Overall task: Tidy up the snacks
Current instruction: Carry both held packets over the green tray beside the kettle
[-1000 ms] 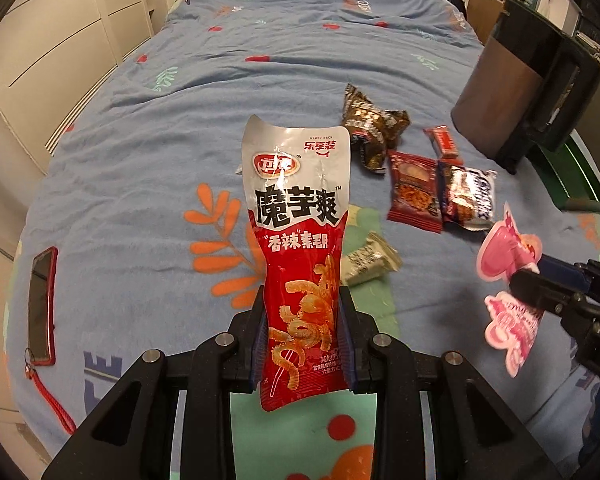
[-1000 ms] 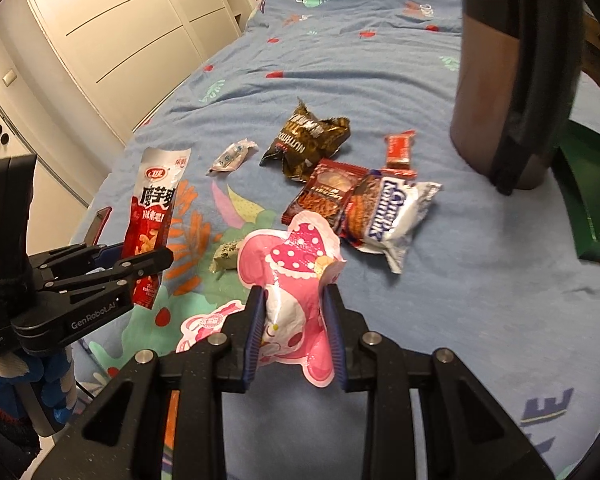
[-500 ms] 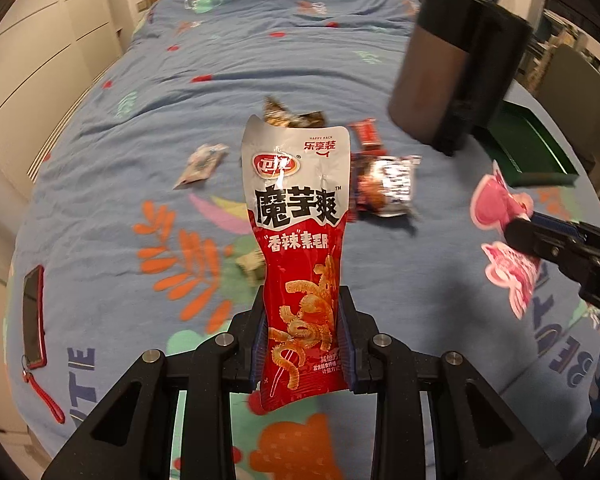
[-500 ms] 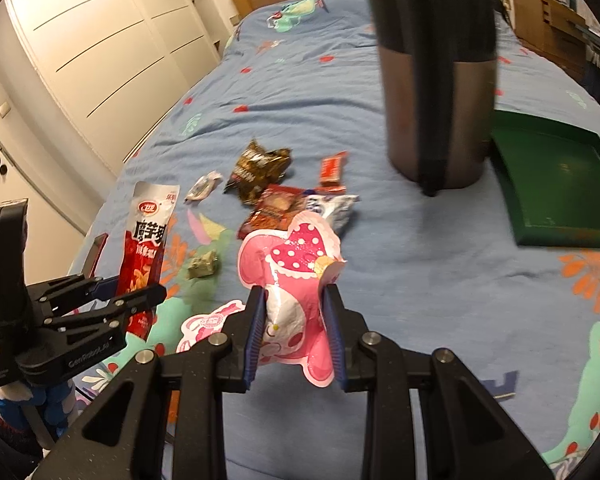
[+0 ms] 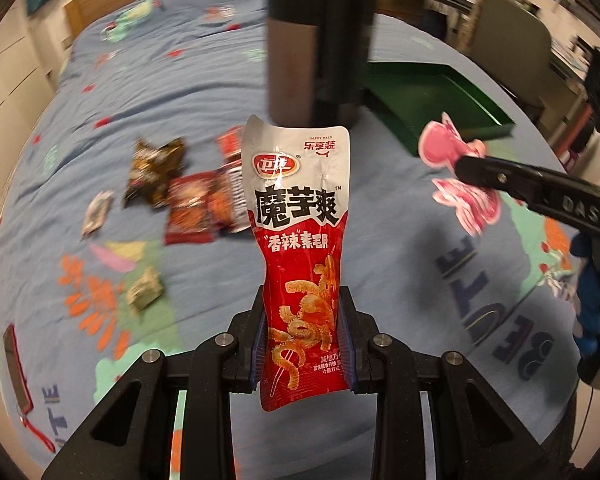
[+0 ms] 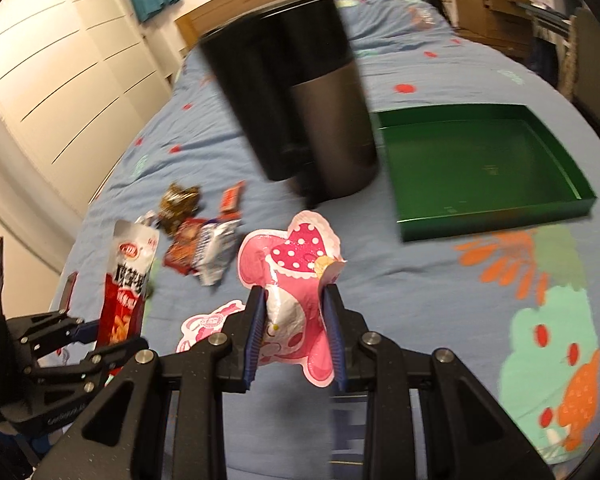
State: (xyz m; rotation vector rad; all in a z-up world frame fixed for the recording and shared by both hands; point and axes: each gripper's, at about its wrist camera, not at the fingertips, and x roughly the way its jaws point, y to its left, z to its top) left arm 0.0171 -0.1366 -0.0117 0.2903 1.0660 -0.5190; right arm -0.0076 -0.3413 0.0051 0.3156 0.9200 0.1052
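Observation:
My left gripper (image 5: 303,336) is shut on a tall red and white snack pouch (image 5: 298,216), held upright above the bed; the pouch also shows at the left of the right wrist view (image 6: 128,276). My right gripper (image 6: 294,328) is shut on a pink cartoon-shaped snack bag (image 6: 296,276), which shows at the right of the left wrist view (image 5: 452,152). An empty green tray (image 6: 496,208) lies on the bed ahead to the right, and it shows in the left wrist view (image 5: 440,100). Several loose snack packs (image 5: 188,196) lie at the left.
A tall dark cylindrical bin (image 6: 304,104) stands on the blue bedspread just left of the tray. A small wrapped snack (image 5: 144,290) and a red-cased phone (image 5: 16,368) lie near the left edge. White wardrobe doors (image 6: 60,60) stand beyond the bed at the left.
Both grippers have swung to the right with their packs still held. The bin and the green tray now sit nearer the middle of both views, and the loose snacks have shifted left.

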